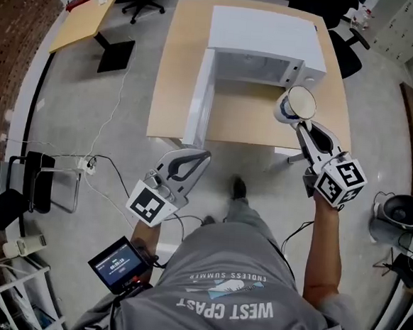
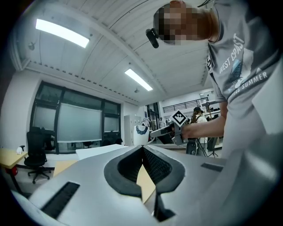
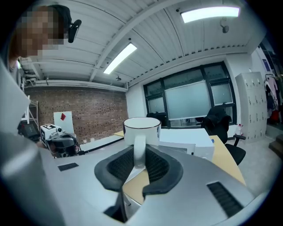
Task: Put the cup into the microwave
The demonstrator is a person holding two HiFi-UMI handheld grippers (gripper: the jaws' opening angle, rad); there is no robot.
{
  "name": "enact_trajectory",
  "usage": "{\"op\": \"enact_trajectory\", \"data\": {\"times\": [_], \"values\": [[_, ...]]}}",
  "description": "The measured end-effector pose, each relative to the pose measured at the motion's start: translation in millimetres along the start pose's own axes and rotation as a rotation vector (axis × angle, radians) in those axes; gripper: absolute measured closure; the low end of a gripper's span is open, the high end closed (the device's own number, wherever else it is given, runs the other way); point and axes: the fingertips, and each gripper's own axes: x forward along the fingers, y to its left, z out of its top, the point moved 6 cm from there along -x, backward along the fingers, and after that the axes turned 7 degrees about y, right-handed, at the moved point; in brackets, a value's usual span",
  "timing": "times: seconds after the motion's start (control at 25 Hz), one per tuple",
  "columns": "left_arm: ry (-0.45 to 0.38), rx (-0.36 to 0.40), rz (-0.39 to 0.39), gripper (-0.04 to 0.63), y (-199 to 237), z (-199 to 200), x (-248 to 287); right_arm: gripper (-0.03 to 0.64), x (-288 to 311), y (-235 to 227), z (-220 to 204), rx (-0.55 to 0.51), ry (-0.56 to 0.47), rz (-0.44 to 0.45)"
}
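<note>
White cup [image 1: 297,104] gripped by handle in right tongs [image 1: 299,124], open microwave [image 1: 263,31] apparently empty, left tongs [image 1: 206,153] closed

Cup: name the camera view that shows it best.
The right gripper view: the cup sits close, centred, its handle clamped in the right gripper. The head view shows it small from above; the left gripper view shows it tiny and distant.

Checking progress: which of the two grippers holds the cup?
The right gripper: its fingers clamp the handle of the white cup. The left gripper is shut and empty.
</note>
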Motion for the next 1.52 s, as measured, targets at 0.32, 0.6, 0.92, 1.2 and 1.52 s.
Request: {"op": "enact_trajectory", "data": {"times": [0.32, 0.6, 0.92, 1.2, 1.52], "values": [[0.046, -0.069, 0.06, 0.575, 18.8, -18.7, 16.8, 0.549, 89.8, -63.5, -23.2, 0.014, 0.079, 0.036], [0.089, -0.113, 0.102, 0.575, 31.9, -27.9, 20.3, 0.549, 159.8, -99.2, -45.5, 0.015, 0.14, 0.071], [0.139, -0.139, 0.133, 0.575, 36.0, -36.0, 19.0, 0.549, 213.8, -123.3, -72.4, 0.038, 0.206, 0.098], [0.185, -0.149, 0.149, 0.575, 37.5, -41.1, 19.6, 0.549, 253.5, -139.9, -89.9, 0.049, 0.253, 0.111], [0.213, -0.121, 0.158, 0.575, 40.8, -44.4, 28.9, 0.549, 302.6, -162.2, -103.4, 0.026, 0.28, 0.118]]}}
